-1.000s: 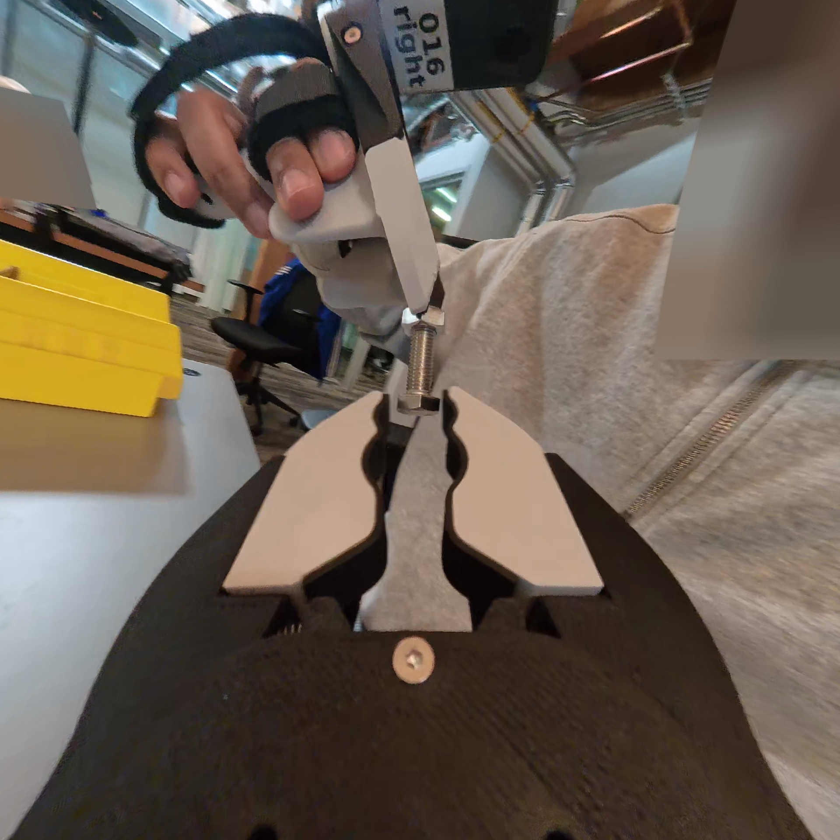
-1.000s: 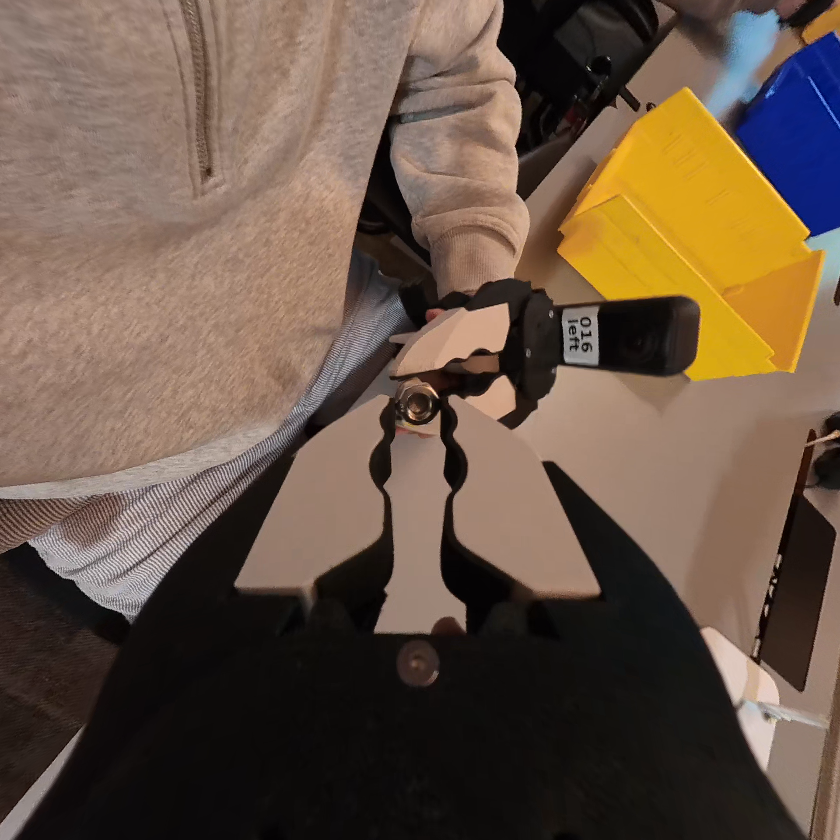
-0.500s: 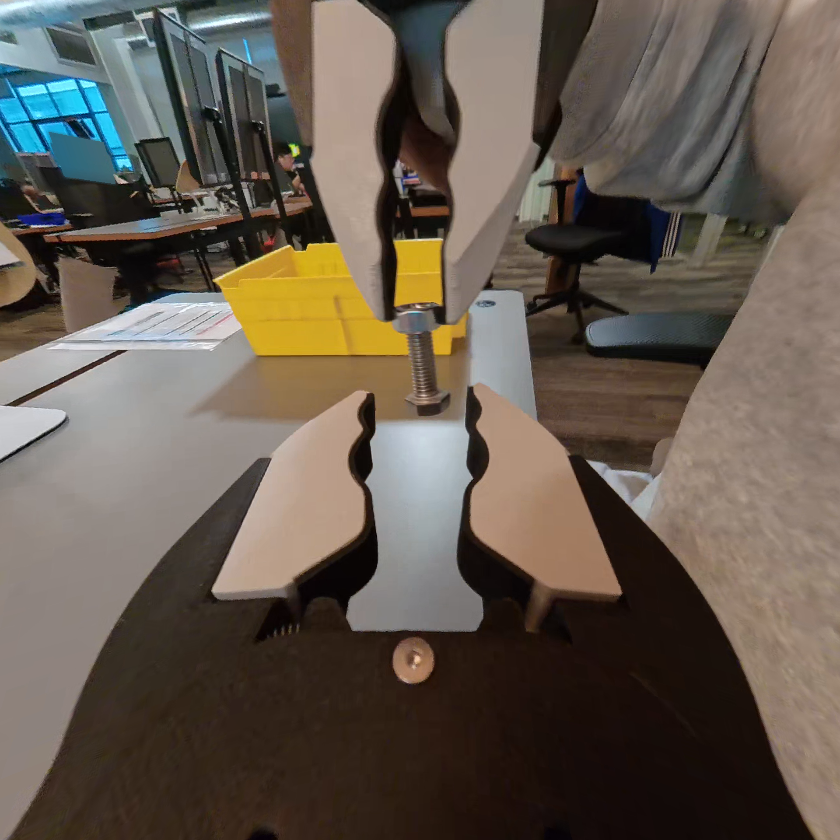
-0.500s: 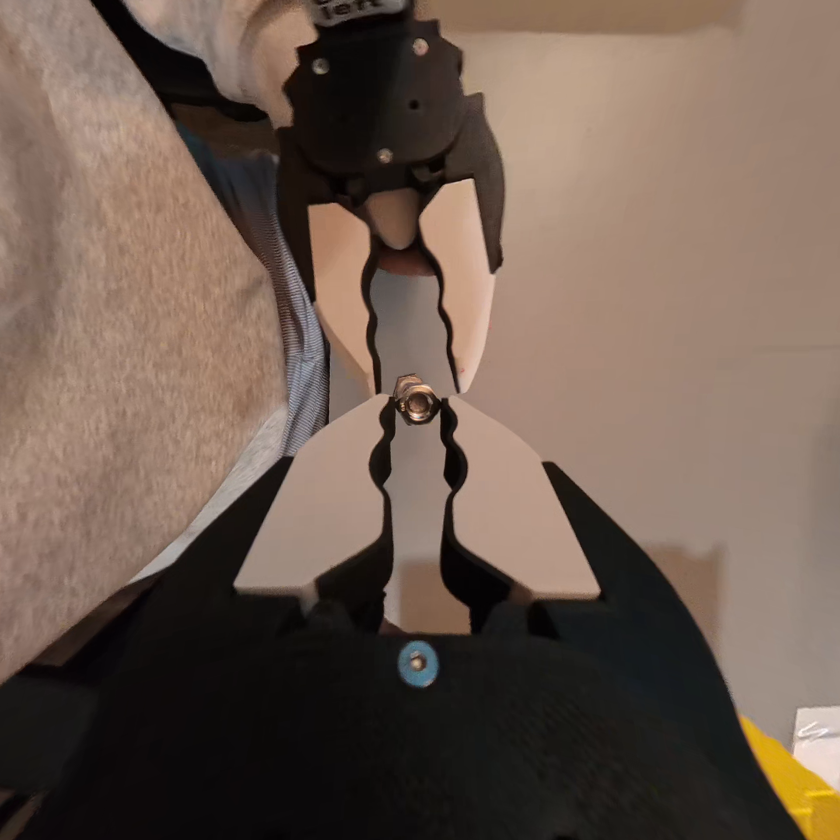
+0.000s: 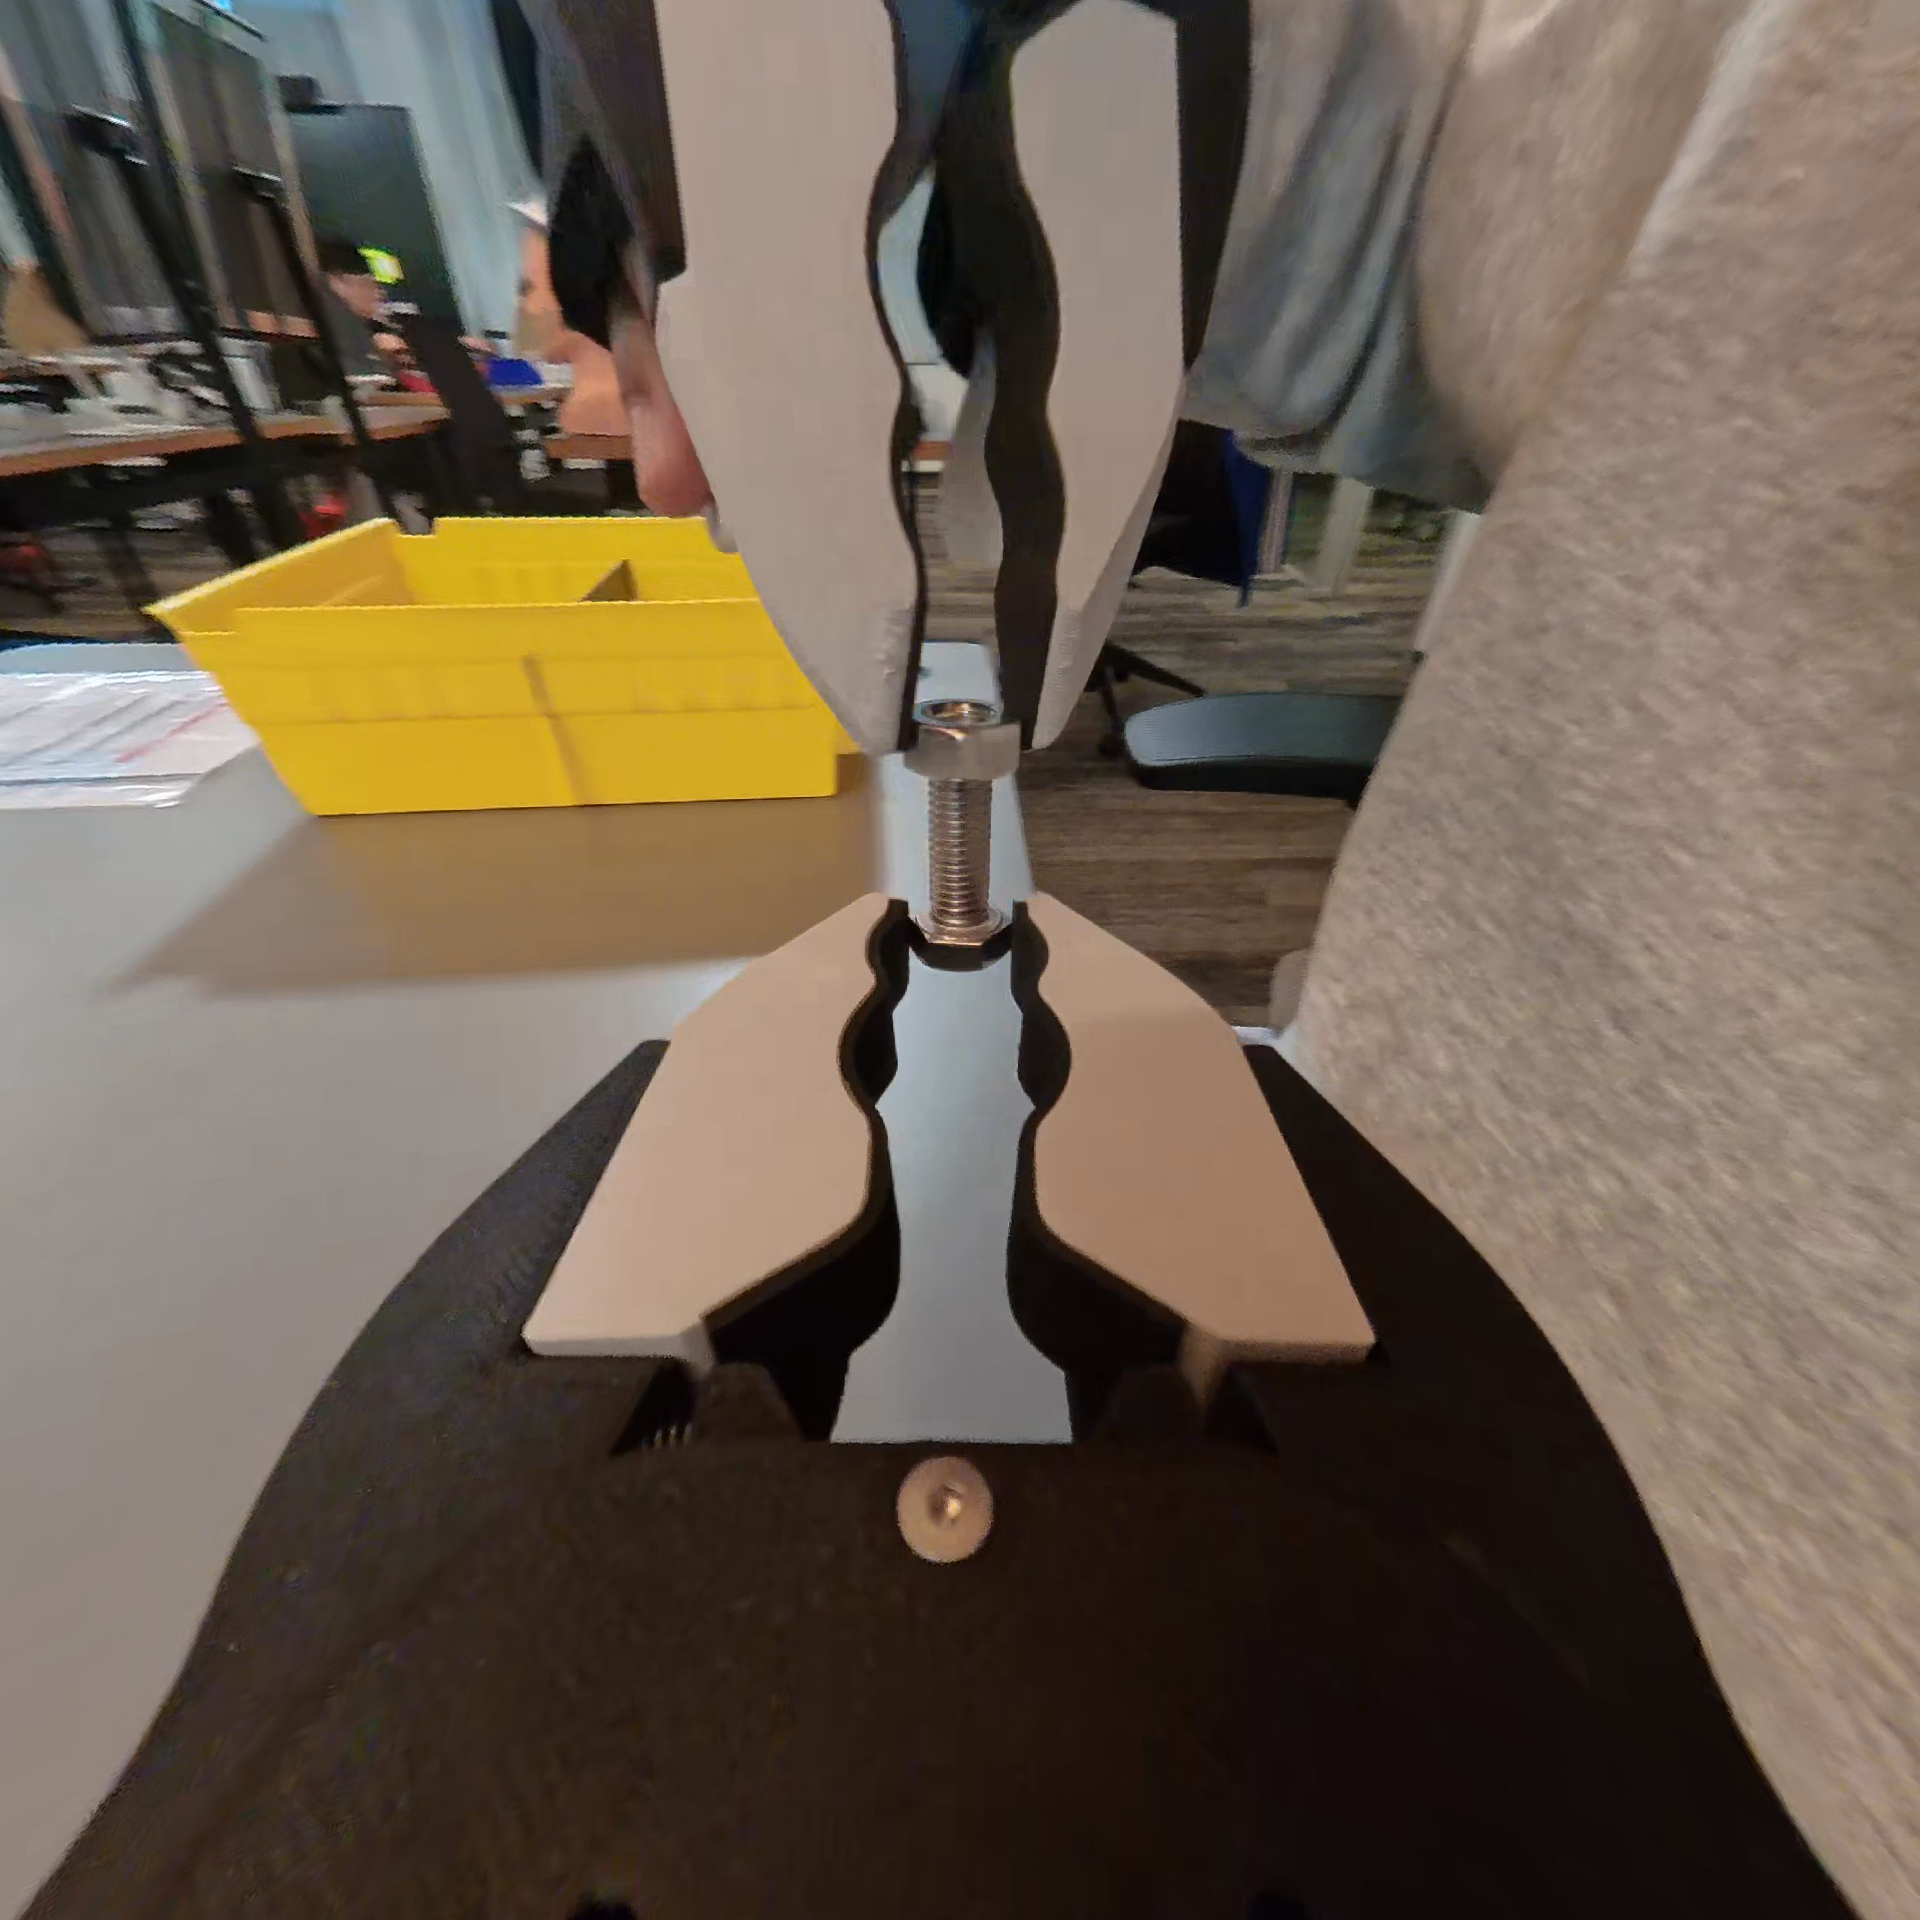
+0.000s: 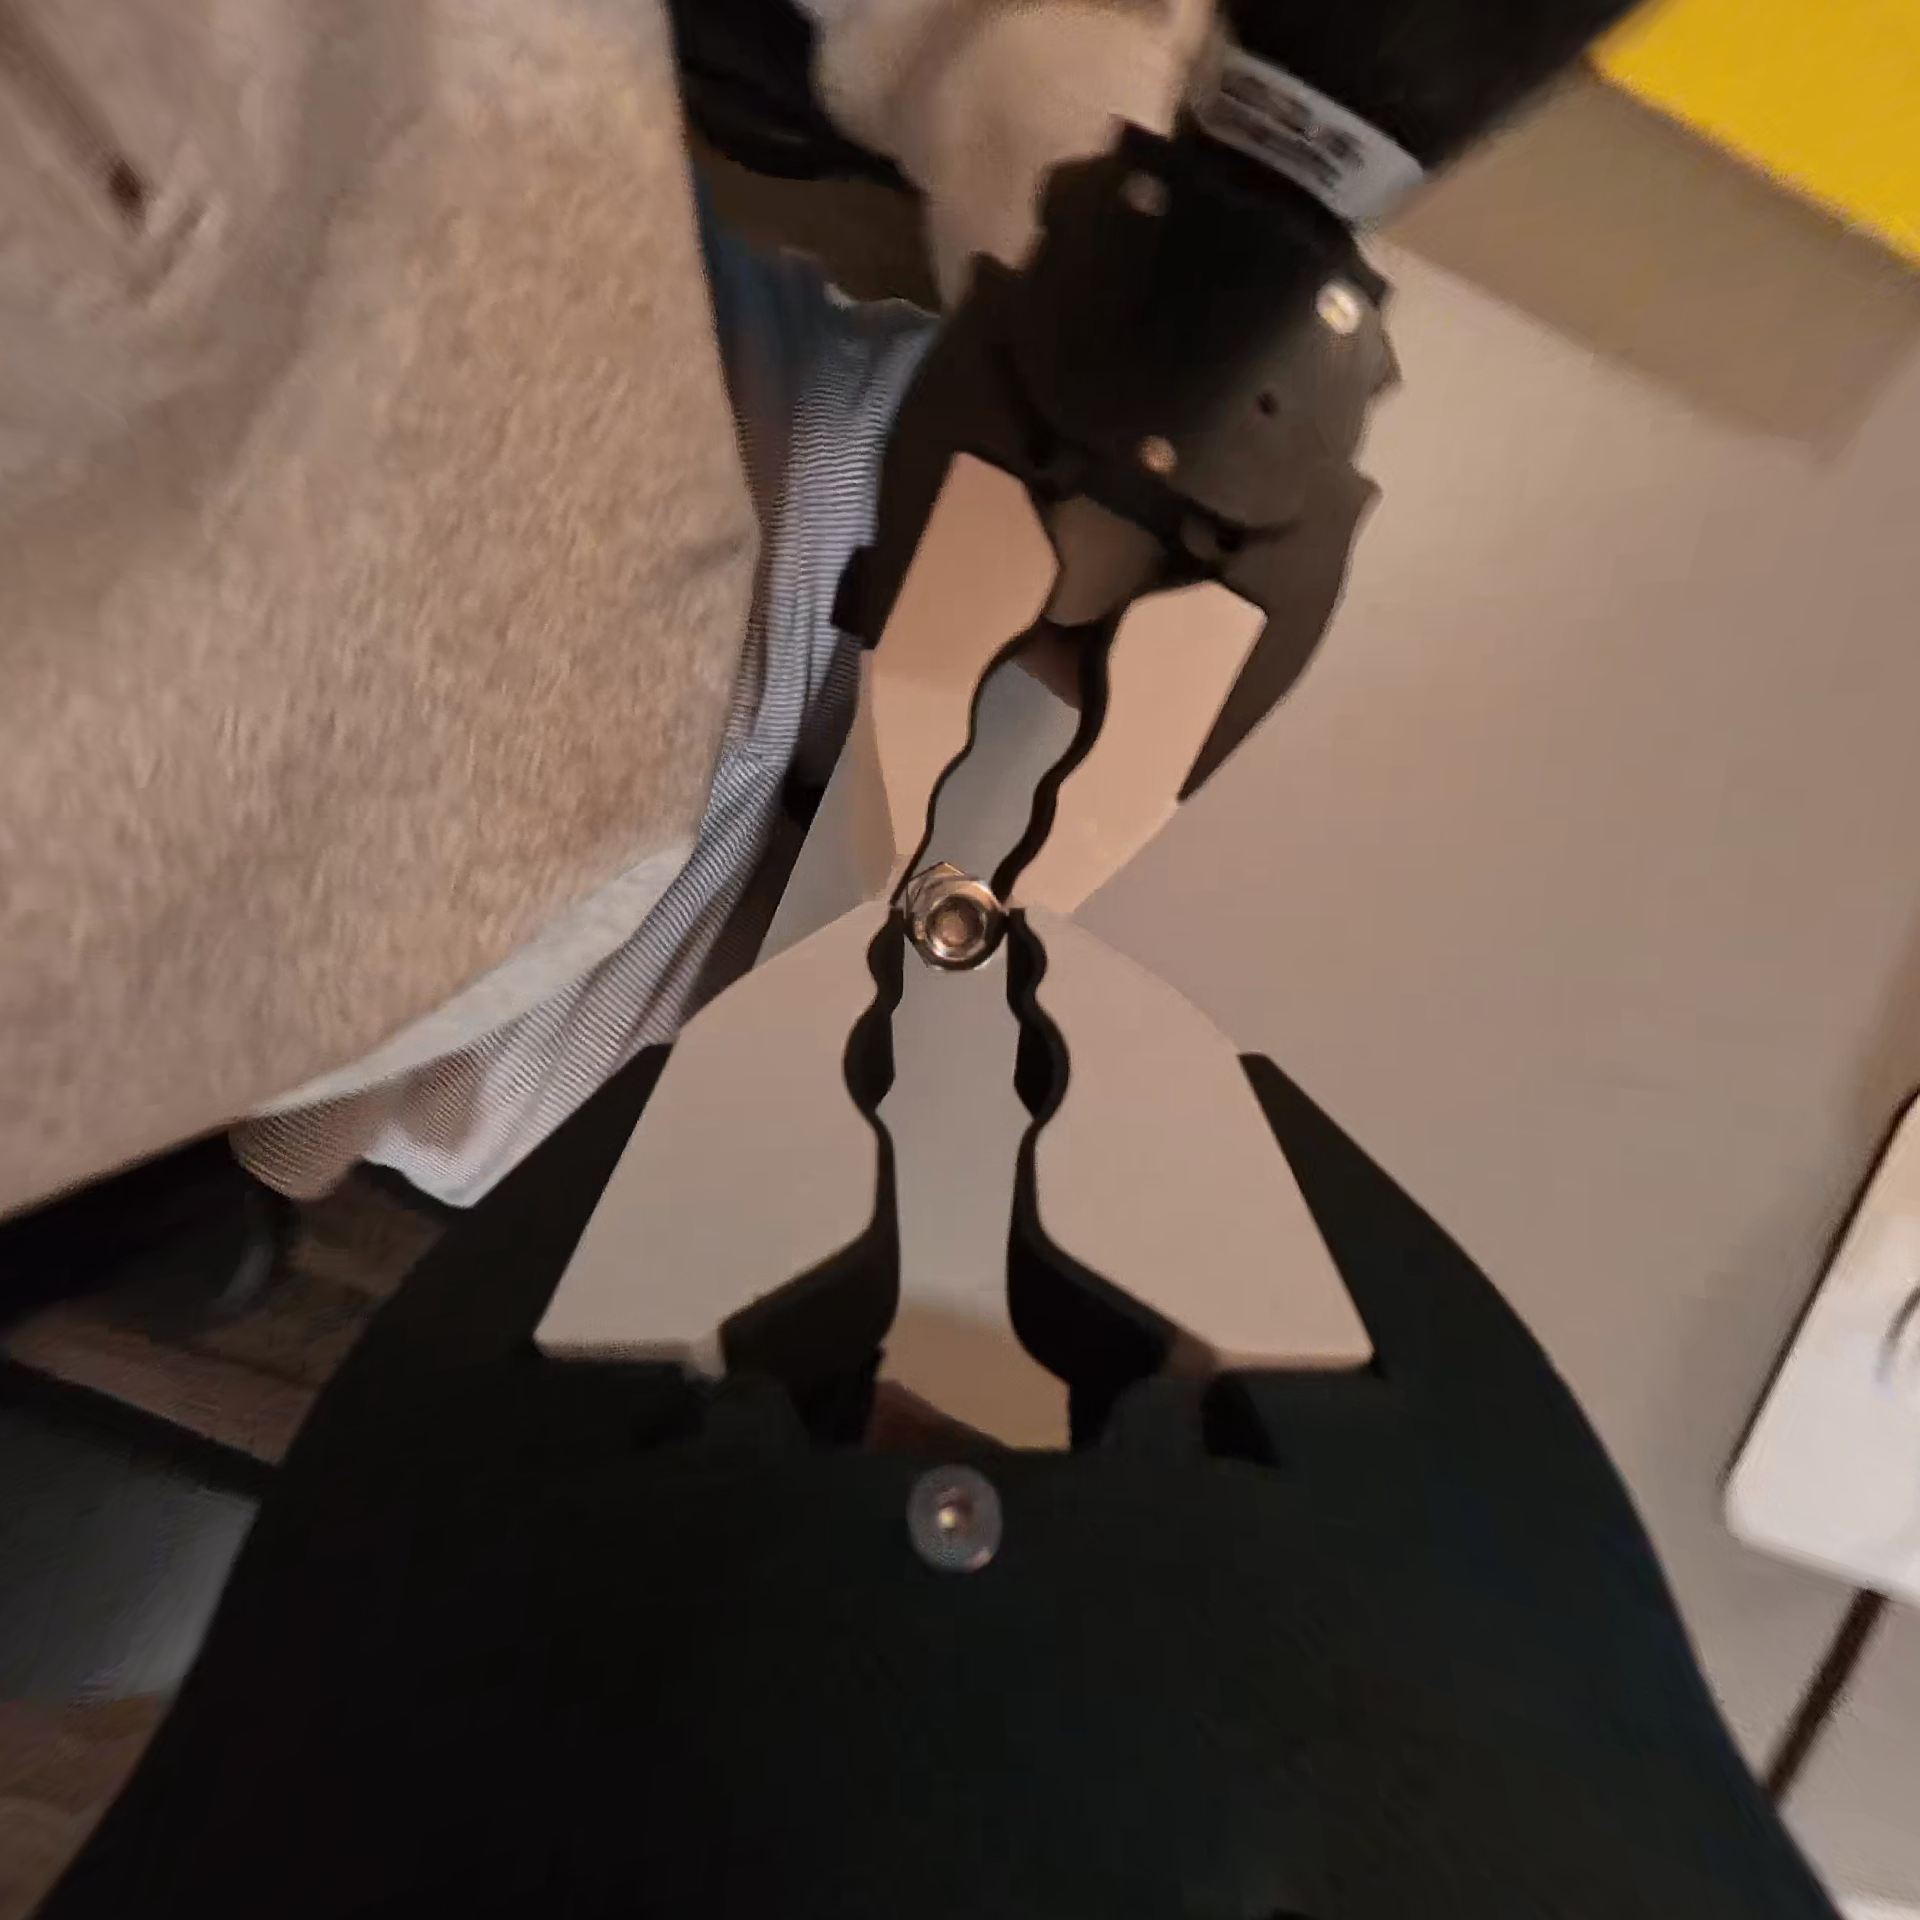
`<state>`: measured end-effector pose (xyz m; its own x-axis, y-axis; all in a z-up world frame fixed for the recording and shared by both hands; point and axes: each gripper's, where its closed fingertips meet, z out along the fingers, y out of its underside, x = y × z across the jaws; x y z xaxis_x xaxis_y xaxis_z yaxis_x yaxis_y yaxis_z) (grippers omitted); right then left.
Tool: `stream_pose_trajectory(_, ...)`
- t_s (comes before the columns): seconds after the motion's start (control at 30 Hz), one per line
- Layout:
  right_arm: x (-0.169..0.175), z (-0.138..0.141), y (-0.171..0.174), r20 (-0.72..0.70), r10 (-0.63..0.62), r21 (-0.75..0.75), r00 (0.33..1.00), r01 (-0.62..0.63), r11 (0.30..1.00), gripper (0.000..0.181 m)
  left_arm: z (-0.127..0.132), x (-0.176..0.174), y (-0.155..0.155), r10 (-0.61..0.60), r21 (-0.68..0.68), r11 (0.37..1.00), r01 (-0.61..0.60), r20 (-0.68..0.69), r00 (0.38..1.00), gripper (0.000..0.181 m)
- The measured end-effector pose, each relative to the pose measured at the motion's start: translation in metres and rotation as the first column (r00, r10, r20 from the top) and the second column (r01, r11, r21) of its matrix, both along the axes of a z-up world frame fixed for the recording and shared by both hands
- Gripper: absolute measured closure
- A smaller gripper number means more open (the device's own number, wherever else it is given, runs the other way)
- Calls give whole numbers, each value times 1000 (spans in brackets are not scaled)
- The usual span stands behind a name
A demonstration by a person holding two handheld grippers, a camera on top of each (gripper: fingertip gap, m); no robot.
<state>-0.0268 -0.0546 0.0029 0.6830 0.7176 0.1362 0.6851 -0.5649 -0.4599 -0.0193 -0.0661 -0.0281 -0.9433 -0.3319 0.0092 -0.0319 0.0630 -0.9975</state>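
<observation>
A steel bolt [image 5: 961, 842] with a hex piece at each end stands upright in the air between my two grippers. My left gripper [image 5: 961, 935] is shut on its lower hex end. My right gripper [image 5: 961, 727] comes down from above and is shut on the upper hex end. In the right wrist view I look along the bolt [image 6: 951, 923]: it sits end-on between the right gripper's tips [image 6: 951, 935]. The left gripper [image 6: 951, 883] meets it from the far side. The bolt's threaded shaft is hidden in that view.
A yellow bin [image 5: 520, 686] stands on the grey table [image 5: 312, 1091] behind the bolt, with papers [image 5: 94, 717] to its left. A person's grey sweater [image 5: 1662, 935] fills the right side. A white object [image 6: 1849, 1403] lies at the right in the right wrist view. Left and right tips are no more than a few centimetres apart.
One second ago my left gripper was shut on the bolt's lower end. Half a second ago it was open, just clear of it. Now it is shut on it again. The right gripper kept its hold.
</observation>
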Motion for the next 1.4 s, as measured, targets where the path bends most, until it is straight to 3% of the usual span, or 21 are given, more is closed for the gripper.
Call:
stream_pose_trajectory(0.13,-13,1,-7,86,258,92,962,-266,960,162,2,-15,-3,-132,-48,990,129,-55,990,162)
stream_pose_trajectory(0.33,-25,15,-8,35,321,189,946,-322,928,162,18,-37,-1,-349,-215,926,312,-166,922,162)
stream_pose_trajectory(0.5,-37,29,-4,-2,355,284,935,-340,897,162,37,-55,7,-558,-403,802,441,-240,795,161)
stream_pose_trajectory(0.6,-46,39,2,-16,376,356,927,-346,868,162,52,-71,18,-749,-570,633,523,-284,598,161)
stream_pose_trajectory(0.63,-48,42,4,-13,382,370,924,-351,860,162,54,-72,20,-775,-604,600,525,-275,570,161)
stream_pose_trajectory(0.7,-50,42,4,-9,387,368,922,-357,859,162,54,-74,20,-782,-608,589,533,-264,564,161)
stream_pose_trajectory(0.83,-48,41,4,-24,369,363,929,-336,869,162,52,-72,19,-739,-557,640,529,-259,622,161)
stream_pose_trajectory(1.0,-48,45,6,-29,370,380,929,-332,864,162,57,-71,22,-756,-593,615,520,-255,603,161)
stream_pose_trajectory(1.1,-52,51,8,-45,389,410,920,-338,847,162,63,-75,25,-798,-633,561,534,-242,551,161)
stream_pose_trajectory(1.3,-62,55,15,-20,430,447,903,-377,811,162,70,-89,34,-921,-734,369,569,-207,331,160)
stream_pose_trajectory(1.4,-66,58,18,-15,439,465,898,-382,798,162,73,-93,38,-933,-734,340,588,-184,310,161)
